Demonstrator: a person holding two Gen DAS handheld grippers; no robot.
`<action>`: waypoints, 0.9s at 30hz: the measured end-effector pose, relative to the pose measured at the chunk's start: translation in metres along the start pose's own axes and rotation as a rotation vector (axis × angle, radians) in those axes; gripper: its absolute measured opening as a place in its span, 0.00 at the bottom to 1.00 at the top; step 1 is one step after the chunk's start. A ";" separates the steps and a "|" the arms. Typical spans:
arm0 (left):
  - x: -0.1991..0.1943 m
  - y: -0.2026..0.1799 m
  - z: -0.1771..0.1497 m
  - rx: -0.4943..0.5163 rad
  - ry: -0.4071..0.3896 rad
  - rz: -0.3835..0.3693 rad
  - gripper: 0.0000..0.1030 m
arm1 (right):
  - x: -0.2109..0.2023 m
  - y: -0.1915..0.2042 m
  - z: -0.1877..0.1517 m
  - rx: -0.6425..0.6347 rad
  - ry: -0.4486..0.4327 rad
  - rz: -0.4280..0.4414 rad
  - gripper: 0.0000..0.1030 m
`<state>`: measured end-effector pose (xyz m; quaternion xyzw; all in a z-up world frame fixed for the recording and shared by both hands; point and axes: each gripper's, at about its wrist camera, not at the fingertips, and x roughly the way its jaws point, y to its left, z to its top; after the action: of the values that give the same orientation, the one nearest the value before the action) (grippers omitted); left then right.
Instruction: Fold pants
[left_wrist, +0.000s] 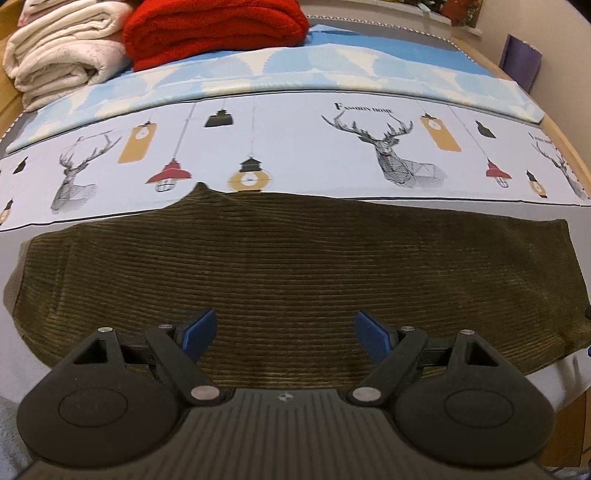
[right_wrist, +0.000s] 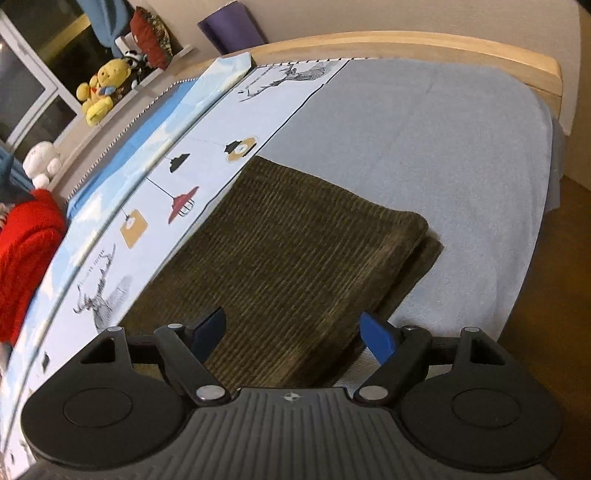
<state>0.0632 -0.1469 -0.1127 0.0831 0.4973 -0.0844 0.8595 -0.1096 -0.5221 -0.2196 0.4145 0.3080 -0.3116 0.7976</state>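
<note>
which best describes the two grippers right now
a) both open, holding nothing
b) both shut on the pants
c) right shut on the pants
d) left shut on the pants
a: the left gripper and right gripper both have jaws spread wide over the olive corduroy pants, with no fabric pinched.

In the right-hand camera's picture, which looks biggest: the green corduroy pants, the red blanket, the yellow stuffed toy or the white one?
As they look in that view:
1. Green corduroy pants, by far
2. Red blanket, cut off by the frame edge
3. Yellow stuffed toy
4. White stuffed toy

The toys sit farther back, so true sizes are unsure.
</note>
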 end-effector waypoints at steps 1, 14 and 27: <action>0.002 -0.004 0.001 0.004 0.002 -0.001 0.84 | 0.001 -0.001 0.000 0.001 0.003 0.001 0.80; 0.024 -0.029 0.001 0.026 0.030 0.009 0.84 | 0.026 -0.020 0.005 0.091 0.059 -0.019 0.79; 0.036 -0.013 0.003 -0.019 0.051 0.036 0.84 | 0.054 -0.079 0.032 0.457 0.024 0.081 0.85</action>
<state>0.0809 -0.1625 -0.1432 0.0861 0.5181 -0.0621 0.8487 -0.1288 -0.5988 -0.2821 0.6002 0.2219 -0.3361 0.6910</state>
